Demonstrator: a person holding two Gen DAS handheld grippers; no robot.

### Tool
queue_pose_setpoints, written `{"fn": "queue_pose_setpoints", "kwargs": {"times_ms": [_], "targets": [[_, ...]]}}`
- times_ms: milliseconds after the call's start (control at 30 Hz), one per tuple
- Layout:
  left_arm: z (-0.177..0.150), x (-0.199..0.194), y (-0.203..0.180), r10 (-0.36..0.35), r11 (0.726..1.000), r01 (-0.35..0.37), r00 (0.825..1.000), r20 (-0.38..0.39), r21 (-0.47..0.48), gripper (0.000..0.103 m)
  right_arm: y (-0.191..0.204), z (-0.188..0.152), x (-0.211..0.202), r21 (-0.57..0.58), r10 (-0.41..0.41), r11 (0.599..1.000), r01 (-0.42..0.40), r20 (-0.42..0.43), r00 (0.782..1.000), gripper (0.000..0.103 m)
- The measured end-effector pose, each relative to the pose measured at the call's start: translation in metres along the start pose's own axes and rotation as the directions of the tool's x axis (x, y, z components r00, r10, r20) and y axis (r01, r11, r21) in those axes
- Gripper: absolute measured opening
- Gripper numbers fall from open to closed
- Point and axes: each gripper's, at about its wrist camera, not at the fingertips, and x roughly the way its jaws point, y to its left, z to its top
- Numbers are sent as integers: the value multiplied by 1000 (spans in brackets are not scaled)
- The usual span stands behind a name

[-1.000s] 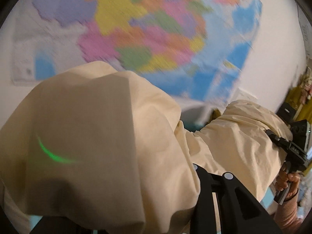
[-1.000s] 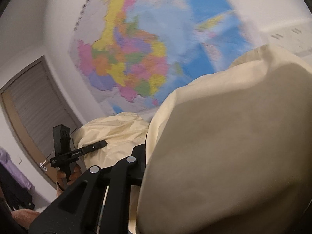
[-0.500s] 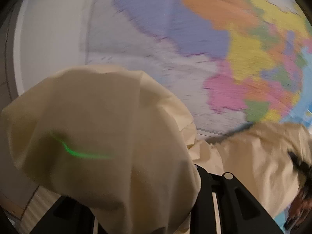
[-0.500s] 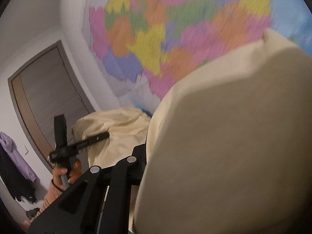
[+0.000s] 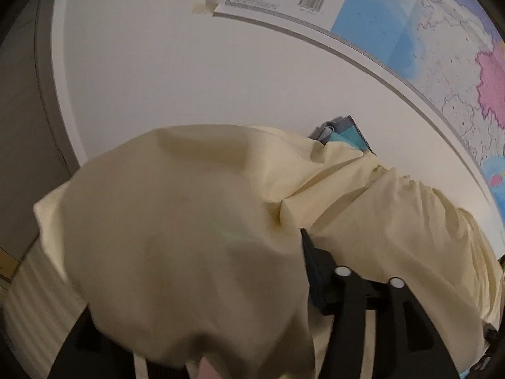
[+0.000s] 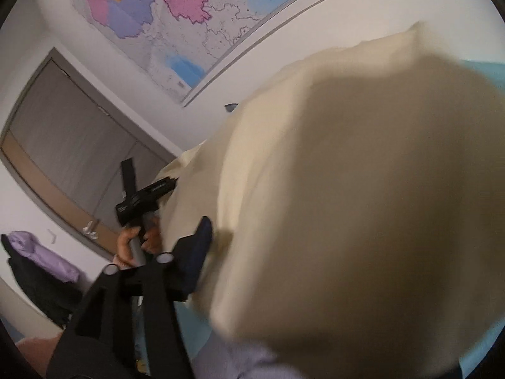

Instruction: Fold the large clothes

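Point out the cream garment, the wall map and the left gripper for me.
cream garment [image 5: 176, 227]: left wrist view, bulging fabric.
wall map [image 6: 176, 9]: right wrist view, pink region.
left gripper [image 6: 139, 197]: right wrist view, black body above the hand.

Domestic room, likely a bedroom or living space in a home. White plastered wall [image 5: 189, 72] bearing a large coloured political map [image 6: 164, 3], taped at one corner and printed with a barcode. Grey door [image 6: 69, 145] in a pale wood frame, fitted with a metal lever handle [image 6: 89, 230]. Lilac garment [image 6: 41, 252] and dark clothing [image 6: 47, 290] hung or heaped beside the door. Turquoise surface [image 6: 192, 325] below, partly covered by cream fabric [image 5: 176, 230]. Stacked folded items [image 5: 344, 132] against the wall, kind unclear
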Motion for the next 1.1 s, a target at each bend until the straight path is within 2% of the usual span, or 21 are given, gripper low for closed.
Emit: {"fn": "queue_pose_setpoints", "kwargs": {"times_ms": [67,100,233,267,300,367,433,467,500,567,633,733,767,800,833,900,1033,1100], "targets": [[-1,-10,-2,28,999,-29,1000,7,36,67,-9,-7,-16,20,-1,1000,1,-5,1000,59],[-7,-17,-15,38,998,-39,999,13,49,69,-12,-10,-23,31,-6,1000,6,2,1000,59],[-24,-45,-30,84,992,-89,995,59,88,74,-38,-23,-69,109,-67,992,59,72,995,60],[-29,-55,-30,90,991,-97,993,72,92,74,-43,-17,-73,127,-86,989,74,89,992,59],[-33,-65,-29,91,990,-100,992,92,97,74,-49,-19,-81,143,-102,986,87,104,989,51],[-40,-82,-31,94,990,-106,987,128,95,75,-52,-19,-87,145,-143,981,126,117,983,43],[-46,-101,-34,54,992,-71,985,163,101,76,-49,-19,-82,101,-134,987,123,105,985,27],[-48,-107,-40,25,992,-45,986,168,116,76,-43,-18,-75,80,-128,989,120,93,987,14],[-50,-111,-45,-1,991,-21,987,163,132,77,-38,-20,-69,48,-116,992,113,55,992,8],[-55,-111,-59,-57,985,32,988,142,167,77,-29,-25,-53,7,-130,992,130,-21,991,7],[-59,-101,-72,-82,980,59,990,118,190,77,-28,-34,-45,-29,-161,987,159,-108,981,6],[-69,-86,-89,-105,974,85,991,83,211,77,-23,-37,-53,-64,-209,977,202,-122,970,13],[-73,-81,-94,-119,972,102,990,69,213,77,-19,-38,-60,-72,-221,974,214,-117,968,20],[-75,-77,-96,-125,971,109,990,63,211,77,-15,-36,-70,-84,-247,967,239,-102,964,32],[-78,-76,-99,-129,971,114,990,62,211,77,-10,-35,-79,-95,-256,964,248,-81,963,35],[-81,-76,-105,-154,968,138,986,62,210,77,1,-31,-91,-123,-249,962,242,-44,968,35],[-90,-86,-118,-210,953,191,976,57,237,77,37,-7,-105,-196,-178,963,187,61,982,36],[-92,-89,-129,-212,951,189,975,69,245,78,46,5,-93,-221,-172,957,189,94,980,44]]}}
